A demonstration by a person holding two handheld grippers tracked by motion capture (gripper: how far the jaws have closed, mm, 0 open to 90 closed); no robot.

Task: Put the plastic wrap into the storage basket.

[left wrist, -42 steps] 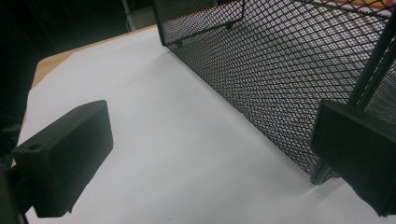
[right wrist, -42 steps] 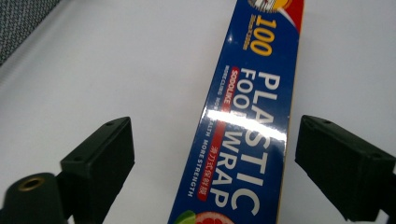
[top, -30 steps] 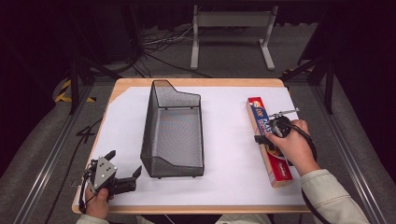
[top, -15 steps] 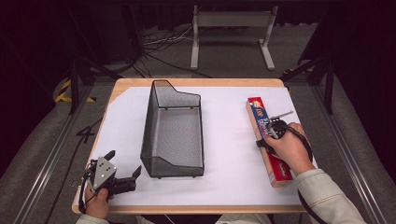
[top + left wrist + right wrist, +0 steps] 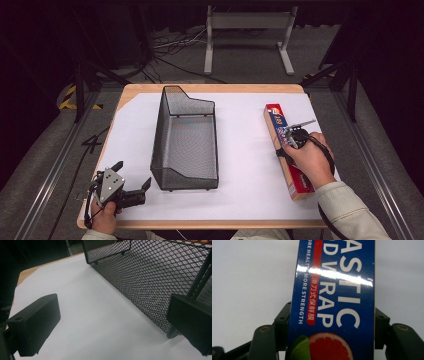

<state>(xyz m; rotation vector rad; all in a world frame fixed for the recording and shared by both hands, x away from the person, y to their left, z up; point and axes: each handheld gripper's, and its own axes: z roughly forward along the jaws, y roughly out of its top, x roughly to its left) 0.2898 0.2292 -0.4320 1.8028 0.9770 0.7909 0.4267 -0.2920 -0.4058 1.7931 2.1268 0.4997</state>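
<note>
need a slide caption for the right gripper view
Right gripper straddling a blue plastic wrap box lying on the white table.

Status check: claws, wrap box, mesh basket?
Right claw astride plastic wrap box, box flat on table. Left claw open, idle beside mesh basket. Nothing in the way.

Mesh basket (image 5: 185, 142) stands near middle of table (image 5: 210, 89), long axis running front to back. Plastic wrap box (image 5: 280, 131) lies well right of basket, roughly parallel to it, near table's right edge. Right gripper (image 5: 292, 137) sits over box's middle, jaws on either side of box. Left gripper (image 5: 131, 186) rests left of basket's front corner, near table's front edge, jaws spread, one jaw just beside basket's corner. Metal stand (image 5: 247, 35) on floor behind table, beyond basket.
</note>
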